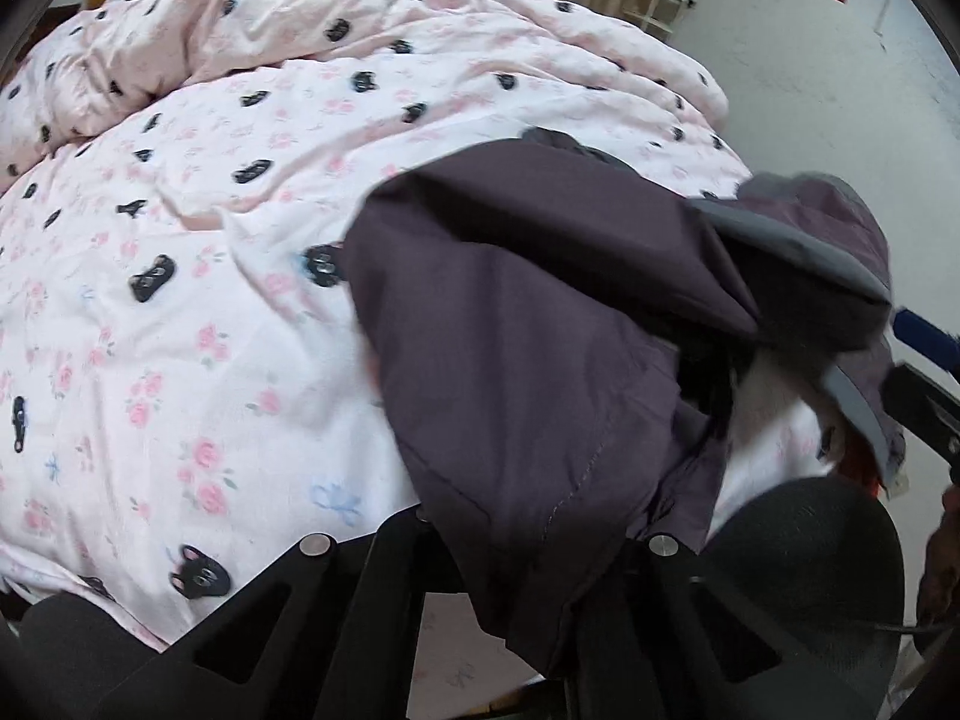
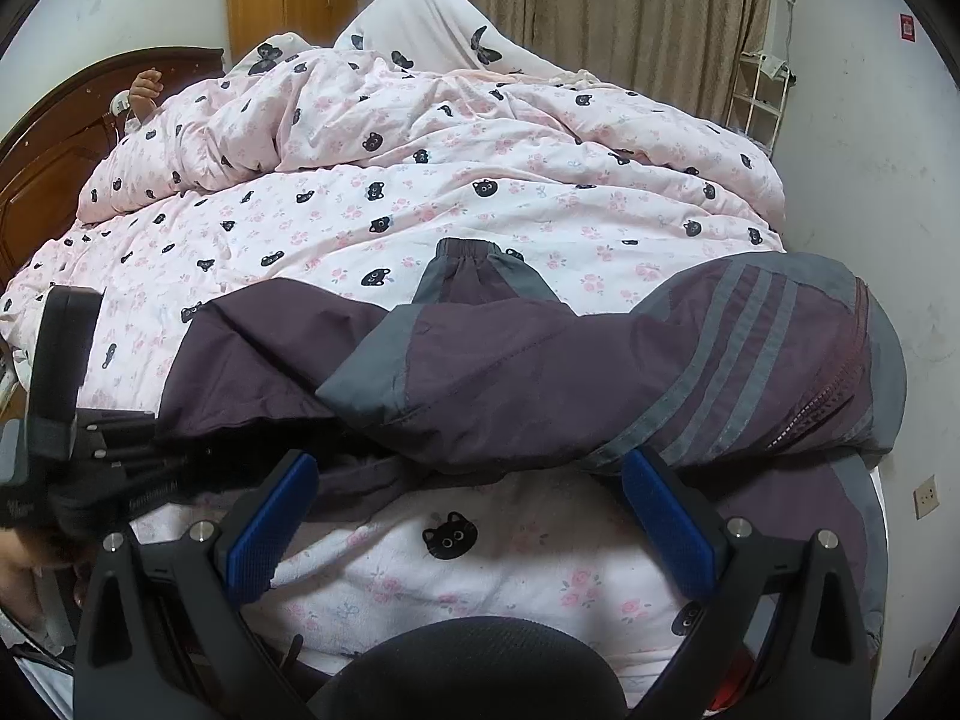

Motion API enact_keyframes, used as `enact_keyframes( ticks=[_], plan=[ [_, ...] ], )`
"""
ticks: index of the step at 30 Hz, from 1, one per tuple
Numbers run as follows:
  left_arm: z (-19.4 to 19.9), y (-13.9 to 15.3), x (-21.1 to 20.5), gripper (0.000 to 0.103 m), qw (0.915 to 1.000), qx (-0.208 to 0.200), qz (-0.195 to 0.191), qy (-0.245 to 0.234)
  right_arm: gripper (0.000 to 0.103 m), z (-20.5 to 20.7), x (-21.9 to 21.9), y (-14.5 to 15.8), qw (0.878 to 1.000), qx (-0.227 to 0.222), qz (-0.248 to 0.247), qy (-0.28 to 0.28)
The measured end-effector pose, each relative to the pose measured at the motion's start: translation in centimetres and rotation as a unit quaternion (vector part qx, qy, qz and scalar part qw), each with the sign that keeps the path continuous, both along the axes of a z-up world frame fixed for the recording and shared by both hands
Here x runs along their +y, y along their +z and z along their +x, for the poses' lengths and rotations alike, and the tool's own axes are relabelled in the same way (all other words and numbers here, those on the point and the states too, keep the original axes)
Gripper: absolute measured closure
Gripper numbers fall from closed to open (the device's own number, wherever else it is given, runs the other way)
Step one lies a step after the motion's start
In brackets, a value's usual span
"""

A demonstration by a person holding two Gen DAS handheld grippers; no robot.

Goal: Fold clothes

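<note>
Bedding fills most of both views: one quilt (image 2: 420,210), pale pink with black cat faces and small roses, rumpled toward the far side against a wooden headboard (image 2: 54,150) at the far left and a curtain (image 2: 630,6) behind.

On its near edge lies the one garment, a dark purple jacket (image 2: 540,372) with grey panels and three grey stripes down a sleeve on the right. A cuffed sleeve end (image 2: 471,270) pokes out on the far side. In the left wrist view the same jacket (image 1: 528,330) drapes over the near right part of the quilt (image 1: 180,300), part of it doubled over.

Two grippers are at work. The left gripper (image 1: 510,570) has its jaws closed on a fold of the jacket's fabric, which hangs over the fingers and hides the tips. The right gripper (image 2: 474,516) stands wide open with nothing between its blue pads (image 2: 273,525), just short of the jacket's near hem.

The step in hand looks like an early fold: one edge is caught, the other side is not yet taken. The next move probably calls for the right gripper to close on the near hem or striped sleeve, so both can carry the cloth across evenly without dragging the quilt.
</note>
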State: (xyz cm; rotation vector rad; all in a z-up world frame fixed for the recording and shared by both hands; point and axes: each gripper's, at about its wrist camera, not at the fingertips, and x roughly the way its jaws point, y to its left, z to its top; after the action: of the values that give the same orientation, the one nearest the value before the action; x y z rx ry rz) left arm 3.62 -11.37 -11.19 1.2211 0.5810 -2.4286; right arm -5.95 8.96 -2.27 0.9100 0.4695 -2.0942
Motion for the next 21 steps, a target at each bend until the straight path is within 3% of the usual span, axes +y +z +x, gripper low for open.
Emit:
enact_keyframes(
  ticks=[6,13,21],
  plan=[
    [1.4,1.5,-3.2,0.102,0.9976,0.013,-0.033,0.058,0.000,0.0,-0.1,-0.1,1.000,-0.001,0.002,0.000],
    [1.9,4.6,-9.4,0.102,0.9881,0.013,-0.102,0.114,0.000,-0.2,-0.4,0.0,1.000,0.000,0.002,0.002],
    [-1.9,8.3,-16.8,0.102,0.9657,-0.028,-0.221,0.133,0.000,-0.5,-0.5,0.4,1.000,0.005,-0.003,0.004]
  ],
)
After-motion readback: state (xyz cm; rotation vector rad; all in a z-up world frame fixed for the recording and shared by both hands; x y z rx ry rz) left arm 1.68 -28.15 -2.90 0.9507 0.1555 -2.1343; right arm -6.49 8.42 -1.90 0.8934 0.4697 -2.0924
